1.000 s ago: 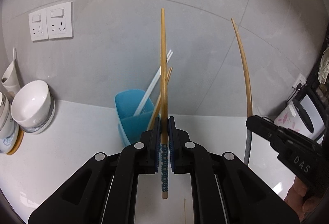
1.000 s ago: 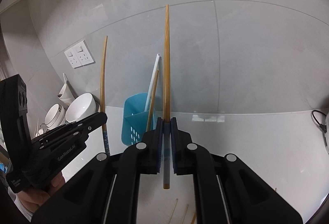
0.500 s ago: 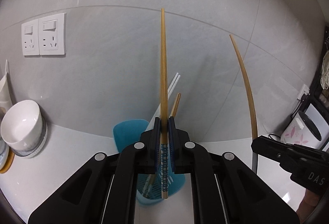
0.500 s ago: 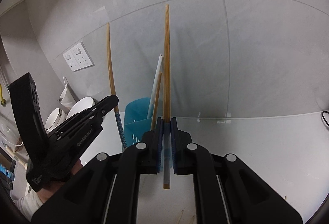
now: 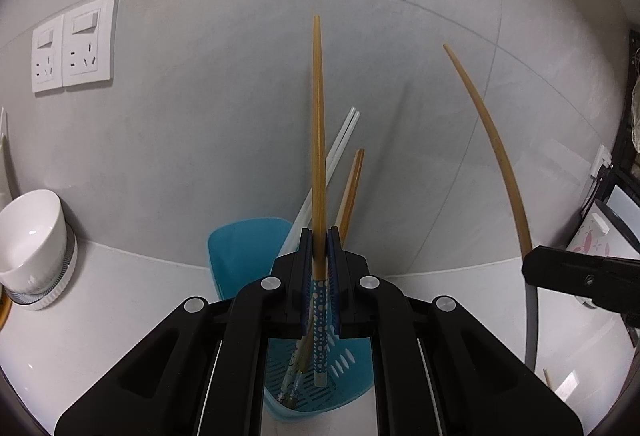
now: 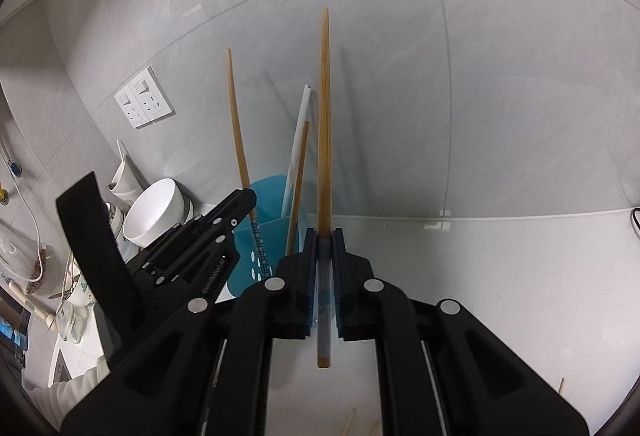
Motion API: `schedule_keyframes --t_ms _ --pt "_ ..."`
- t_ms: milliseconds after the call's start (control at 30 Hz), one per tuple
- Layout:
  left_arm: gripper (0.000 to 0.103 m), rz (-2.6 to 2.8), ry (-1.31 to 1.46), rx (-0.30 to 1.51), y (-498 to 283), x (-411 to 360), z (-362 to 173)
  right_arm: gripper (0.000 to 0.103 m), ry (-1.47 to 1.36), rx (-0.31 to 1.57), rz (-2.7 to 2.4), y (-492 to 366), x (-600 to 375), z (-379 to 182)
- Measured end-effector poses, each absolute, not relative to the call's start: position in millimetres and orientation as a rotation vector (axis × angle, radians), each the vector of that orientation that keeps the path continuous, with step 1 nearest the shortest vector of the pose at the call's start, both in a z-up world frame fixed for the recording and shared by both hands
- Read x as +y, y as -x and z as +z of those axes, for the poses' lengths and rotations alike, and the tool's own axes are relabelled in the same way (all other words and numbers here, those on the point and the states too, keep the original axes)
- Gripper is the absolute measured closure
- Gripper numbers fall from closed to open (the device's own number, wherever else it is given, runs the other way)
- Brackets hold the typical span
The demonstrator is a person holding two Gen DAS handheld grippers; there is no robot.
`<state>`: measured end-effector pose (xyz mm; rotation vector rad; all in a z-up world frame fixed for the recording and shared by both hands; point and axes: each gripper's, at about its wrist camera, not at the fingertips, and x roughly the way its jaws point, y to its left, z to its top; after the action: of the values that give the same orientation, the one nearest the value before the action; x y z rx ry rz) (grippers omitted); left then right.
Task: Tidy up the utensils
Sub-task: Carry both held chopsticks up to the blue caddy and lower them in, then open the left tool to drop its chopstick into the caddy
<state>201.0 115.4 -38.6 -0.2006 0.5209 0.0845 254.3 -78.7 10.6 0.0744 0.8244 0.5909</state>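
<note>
Left gripper (image 5: 319,260): closed tight on the dotted chopstick (image 5: 318,139), which is held upright.
Dotted chopstick: its blue spotted end is now seen inside the blue holder (image 5: 248,256), close to the slotted bottom. A second ago it was above the holder.
Right gripper (image 6: 325,268): closed tight on the grey-ended chopstick (image 6: 324,139), held just beside the holder, over the white counter (image 6: 500,276).
Blue holder: stood at the counter's back edge by the wall; white and wooden chopsticks are already leaned in it.
Meaning: the left chopstick is judged almost ready to be let go; the right one comes after.
</note>
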Motion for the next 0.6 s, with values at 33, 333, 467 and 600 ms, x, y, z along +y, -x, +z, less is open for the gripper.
schedule_keyframes --t_ms 33,333,467,600 --pt "0.096 0.086 0.198 0.526 -202 114 -39 0.096 -0.075 0.827 0.59 -255 -79 10" --pt "0.096 0.065 0.191 0.537 -203 110 -49 0.096 -0.077 0.836 0.588 -255 -75 8" --pt "0.094 0.061 0.19 0.549 -202 107 -49 0.096 -0.077 0.837 0.589 -255 -74 8" --pt "0.07 0.076 0.2 0.567 -200 107 -44 0.096 -0.074 0.839 0.591 -253 -73 7"
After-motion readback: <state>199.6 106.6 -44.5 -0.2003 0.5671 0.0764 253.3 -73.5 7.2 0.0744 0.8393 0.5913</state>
